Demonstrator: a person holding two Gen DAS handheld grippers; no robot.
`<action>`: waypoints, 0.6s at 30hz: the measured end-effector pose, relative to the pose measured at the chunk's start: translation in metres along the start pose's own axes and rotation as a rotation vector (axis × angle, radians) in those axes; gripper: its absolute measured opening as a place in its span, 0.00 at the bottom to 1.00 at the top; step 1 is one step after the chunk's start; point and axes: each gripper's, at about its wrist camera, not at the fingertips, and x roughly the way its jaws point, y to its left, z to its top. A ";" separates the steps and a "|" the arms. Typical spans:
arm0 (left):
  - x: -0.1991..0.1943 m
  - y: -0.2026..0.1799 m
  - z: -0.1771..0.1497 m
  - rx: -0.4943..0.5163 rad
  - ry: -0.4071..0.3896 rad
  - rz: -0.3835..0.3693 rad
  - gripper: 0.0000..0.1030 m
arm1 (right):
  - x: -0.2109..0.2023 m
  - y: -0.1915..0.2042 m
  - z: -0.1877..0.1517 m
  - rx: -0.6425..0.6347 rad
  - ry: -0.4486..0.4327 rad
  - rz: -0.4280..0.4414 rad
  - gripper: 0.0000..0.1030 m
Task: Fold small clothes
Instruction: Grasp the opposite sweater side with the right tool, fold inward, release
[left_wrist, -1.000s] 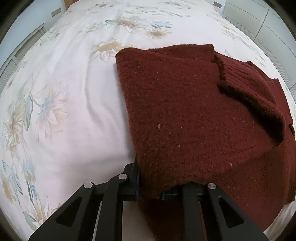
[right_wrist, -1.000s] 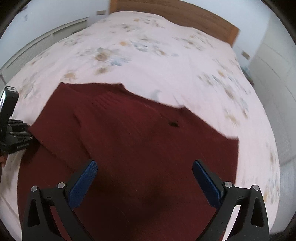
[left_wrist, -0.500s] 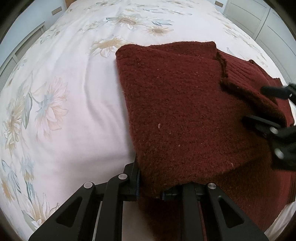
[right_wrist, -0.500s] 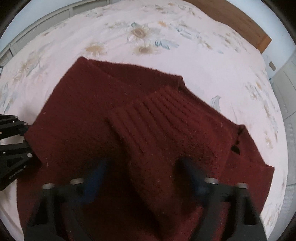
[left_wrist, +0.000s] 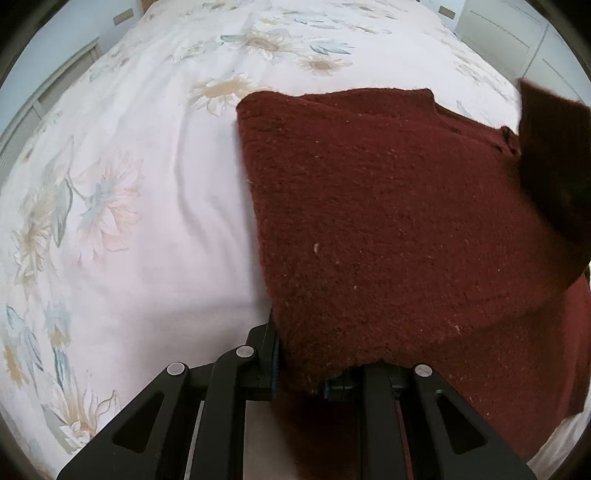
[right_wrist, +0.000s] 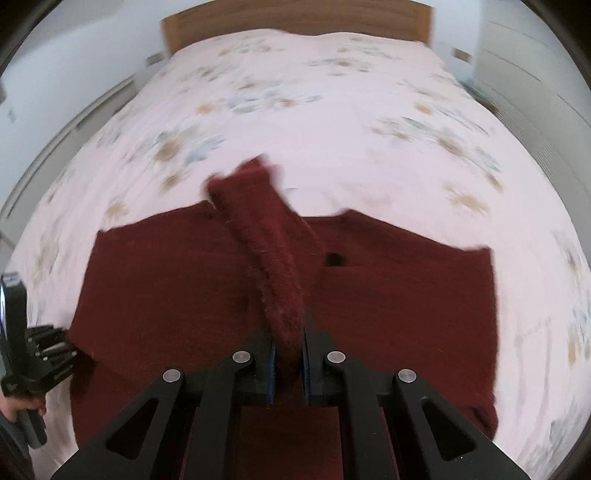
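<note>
Lying across the floral bed (left_wrist: 147, 221), the dark red sweater (left_wrist: 388, 221) has its near edge pinched in the closed left gripper (left_wrist: 299, 376). From the right wrist, the right gripper (right_wrist: 288, 363) is clamped on the sweater's lifted ribbed sleeve (right_wrist: 269, 258), which hides part of the body; the headboard (right_wrist: 295, 18) stands beyond.
</note>
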 end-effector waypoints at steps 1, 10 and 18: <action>0.000 -0.003 -0.001 0.010 -0.003 0.011 0.14 | 0.002 -0.009 -0.004 0.025 0.008 0.002 0.09; 0.004 -0.010 -0.004 0.014 -0.001 0.040 0.14 | 0.045 -0.052 -0.049 0.170 0.125 0.004 0.12; 0.007 -0.016 0.001 0.002 0.004 0.078 0.17 | 0.033 -0.065 -0.054 0.162 0.132 -0.065 0.42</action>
